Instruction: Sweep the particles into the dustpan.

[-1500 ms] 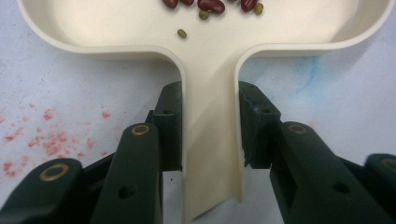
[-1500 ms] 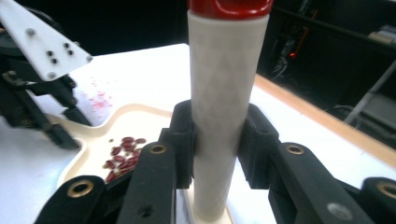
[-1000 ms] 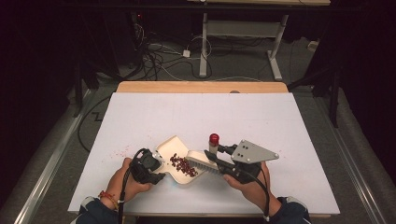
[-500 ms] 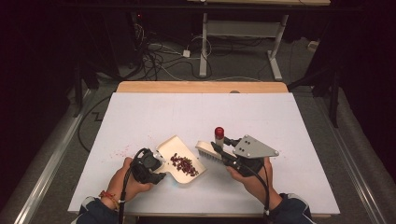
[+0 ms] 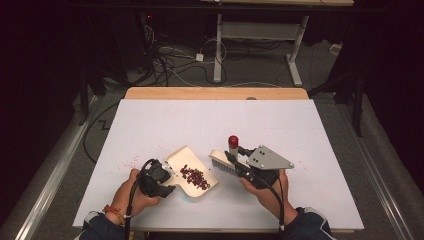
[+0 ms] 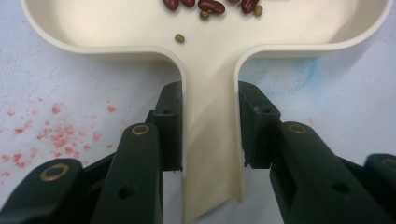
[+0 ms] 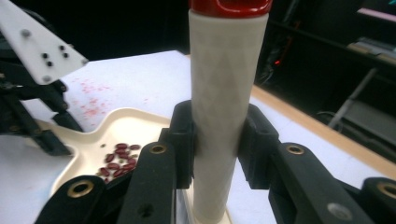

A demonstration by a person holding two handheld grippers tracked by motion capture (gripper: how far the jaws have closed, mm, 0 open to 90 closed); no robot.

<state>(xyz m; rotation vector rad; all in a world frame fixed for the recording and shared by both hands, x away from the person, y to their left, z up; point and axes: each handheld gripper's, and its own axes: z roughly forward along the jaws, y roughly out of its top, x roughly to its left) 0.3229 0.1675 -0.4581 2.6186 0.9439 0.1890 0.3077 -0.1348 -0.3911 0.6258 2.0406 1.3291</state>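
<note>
A cream dustpan [image 5: 180, 159] lies on the white table near the front, holding a small heap of red beans [image 5: 195, 176]. My left gripper [image 5: 167, 181] is shut on the pan's flat handle [image 6: 210, 140], one pad on each side. Beans [image 6: 210, 5] lie just inside the pan [image 6: 116, 28]. Just right of the pan, a hand brush [image 5: 222, 162] with a red-capped white handle [image 7: 224, 93] stands bristles down. My right gripper [image 5: 235, 159] is shut on that handle, its jaws [image 7: 218, 140] clamping it midway. The right gripper view takes in the pan [image 7: 126, 123] and the left gripper [image 7: 28, 102].
Faint red stains [image 5: 131, 161] mark the white table cover left of the pan. A wooden strip [image 5: 215, 93] runs along the far table edge. Beyond it are dark floor, cables and a desk frame [image 5: 295, 60]. Both of the person's hands rest near the front edge.
The right gripper has carried the brush rightward, from over the pan's mouth to just beside its right edge. The left gripper and the pan have stayed put.
</note>
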